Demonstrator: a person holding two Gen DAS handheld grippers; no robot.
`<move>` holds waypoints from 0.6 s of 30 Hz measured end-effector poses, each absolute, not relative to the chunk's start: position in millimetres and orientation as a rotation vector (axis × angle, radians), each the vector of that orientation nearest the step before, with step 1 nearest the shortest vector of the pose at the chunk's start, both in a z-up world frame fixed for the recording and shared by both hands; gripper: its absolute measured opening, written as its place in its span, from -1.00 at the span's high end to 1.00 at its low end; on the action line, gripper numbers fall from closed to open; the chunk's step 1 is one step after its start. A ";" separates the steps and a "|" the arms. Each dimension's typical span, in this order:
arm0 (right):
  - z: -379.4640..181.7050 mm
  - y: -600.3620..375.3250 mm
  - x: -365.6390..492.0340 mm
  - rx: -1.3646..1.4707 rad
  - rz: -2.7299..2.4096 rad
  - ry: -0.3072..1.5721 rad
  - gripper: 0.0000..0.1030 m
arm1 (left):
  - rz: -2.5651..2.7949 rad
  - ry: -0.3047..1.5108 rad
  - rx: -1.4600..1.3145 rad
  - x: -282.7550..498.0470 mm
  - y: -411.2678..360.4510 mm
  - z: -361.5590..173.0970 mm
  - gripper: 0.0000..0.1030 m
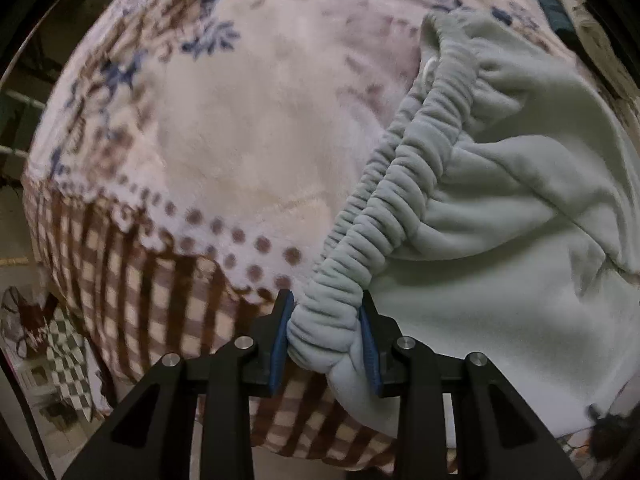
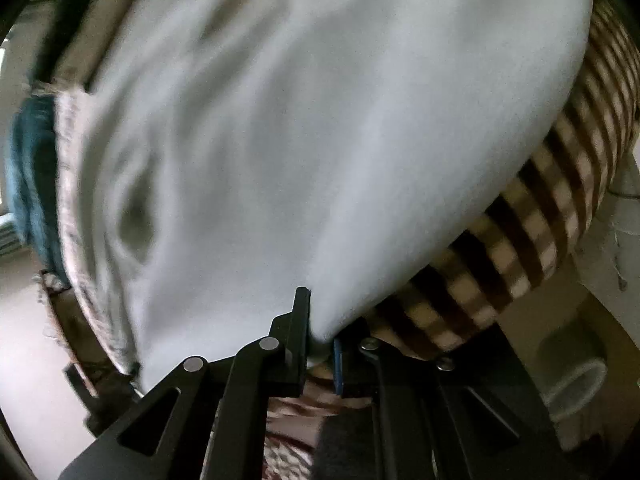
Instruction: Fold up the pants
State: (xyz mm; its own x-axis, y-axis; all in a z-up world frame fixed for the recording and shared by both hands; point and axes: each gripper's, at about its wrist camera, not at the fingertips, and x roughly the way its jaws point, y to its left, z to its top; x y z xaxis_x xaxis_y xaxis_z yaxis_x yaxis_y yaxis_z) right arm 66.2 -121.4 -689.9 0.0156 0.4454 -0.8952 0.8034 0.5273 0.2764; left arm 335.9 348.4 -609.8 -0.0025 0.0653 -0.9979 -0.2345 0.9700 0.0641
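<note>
Two grips are on the garment at once, and I read that as deliberate: the pale grey-green fleece pants (image 1: pixel 520 208) lie spread on the plush blanket with blue and brown flowers and a brown checked border (image 1: pixel 240 128), and holding both ends lets me carry the cloth as one sheet without it bunching. My left gripper (image 1: pixel 326 344) points down with its blue-padded jaws narrowed onto the gathered elastic waistband (image 1: pixel 404 172), the thick ruched end bulging between the pads, so it is clamped there, near the blanket's checked edge. My right gripper (image 2: pixel 320 344) has its jaws nearly together on a thin corner of the same fabric; which part of the pants that is I cannot tell, since the view is blurred. I judge the fold itself not yet made.
</note>
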 end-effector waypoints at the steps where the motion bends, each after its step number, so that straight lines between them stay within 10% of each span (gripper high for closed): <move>1: -699.1 -122.5 66.9 1.112 -0.389 1.646 0.72 | 0.238 1.566 -0.132 339.4 346.4 -610.4 0.38; 8: -646.5 -146.1 79.0 1.179 -0.370 1.541 -0.37 | 0.242 1.459 -0.010 334.6 300.5 -534.8 0.03; 10: -623.2 -168.0 72.8 1.171 -0.387 1.495 -0.37 | 0.212 1.425 -0.003 333.2 278.0 -519.6 -0.49; 18: -568.4 -335.8 55.4 0.991 -0.700 1.122 -0.37 | 0.006 1.236 0.047 368.8 140.0 -506.5 -0.59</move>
State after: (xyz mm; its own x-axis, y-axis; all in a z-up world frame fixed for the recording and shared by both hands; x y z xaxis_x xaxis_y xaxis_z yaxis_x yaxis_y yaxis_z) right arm 55.4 -335.8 -568.4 0.3074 0.0180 -0.9514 0.8626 0.4169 0.2866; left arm 368.8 140.0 -506.5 0.3286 0.0296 -0.9440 0.0211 0.9990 0.0387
